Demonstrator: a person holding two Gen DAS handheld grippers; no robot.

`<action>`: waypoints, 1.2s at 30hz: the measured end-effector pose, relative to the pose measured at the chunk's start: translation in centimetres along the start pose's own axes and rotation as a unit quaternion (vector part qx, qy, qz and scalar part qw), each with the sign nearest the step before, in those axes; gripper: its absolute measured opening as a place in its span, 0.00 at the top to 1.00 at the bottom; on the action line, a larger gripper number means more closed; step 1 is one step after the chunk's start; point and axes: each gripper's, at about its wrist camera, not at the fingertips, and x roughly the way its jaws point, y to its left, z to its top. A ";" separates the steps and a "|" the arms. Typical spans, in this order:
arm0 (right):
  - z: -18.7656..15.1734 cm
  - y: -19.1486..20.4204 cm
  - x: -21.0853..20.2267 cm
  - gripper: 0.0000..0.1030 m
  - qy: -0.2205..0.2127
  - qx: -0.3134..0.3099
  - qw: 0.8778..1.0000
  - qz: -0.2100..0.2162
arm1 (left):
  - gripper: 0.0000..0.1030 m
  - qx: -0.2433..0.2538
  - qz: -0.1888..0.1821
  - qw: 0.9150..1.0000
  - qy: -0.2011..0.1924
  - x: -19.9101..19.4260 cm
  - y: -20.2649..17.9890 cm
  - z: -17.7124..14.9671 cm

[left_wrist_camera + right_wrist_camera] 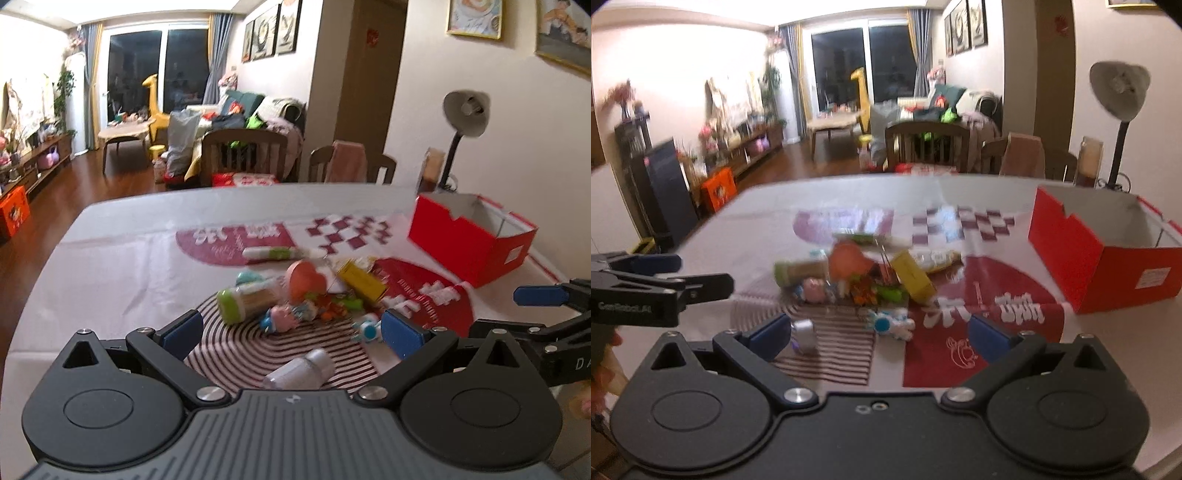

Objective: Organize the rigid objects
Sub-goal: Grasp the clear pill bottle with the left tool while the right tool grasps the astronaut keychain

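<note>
A heap of small items lies mid-table: a green-capped toothpick jar [246, 300], a pink heart box [305, 280], a yellow box [361, 281], a pink pig figure [281, 317], a blue-and-white toy robot [366, 329] and a white-and-green tube [274, 253]. A small clear bottle [300, 370] lies nearest. My left gripper [291, 332] is open above that bottle, holding nothing. My right gripper [882, 334] is open too, low over the cloth before the toy robot [891, 325] and the bottle [803, 335]. An open red box [1108, 251] stands at the right.
A patterned red-and-white cloth [122, 266] covers the table. A grey desk lamp [466, 122] stands behind the red box [472, 240]. Wooden chairs [243, 155] line the far edge. The other gripper shows at each view's side edge.
</note>
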 end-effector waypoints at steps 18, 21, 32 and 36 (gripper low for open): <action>-0.1 -1.7 12.5 0.15 0.098 -0.021 0.995 0.004 | 0.01 0.055 0.036 0.995 0.068 9.2 -1.9 -4.4; 0.0 -1.8 13.7 0.18 0.107 -0.008 0.994 0.003 | 0.01 0.056 0.039 0.995 0.072 9.9 -2.2 -4.6; 0.1 -1.5 16.0 0.29 0.131 0.030 0.991 -0.008 | 0.10 0.060 0.038 0.994 0.081 11.4 -2.6 -4.7; 0.0 -1.6 16.1 0.35 0.131 0.037 0.991 -0.019 | 0.29 0.058 0.025 0.994 0.088 11.7 -2.6 -4.6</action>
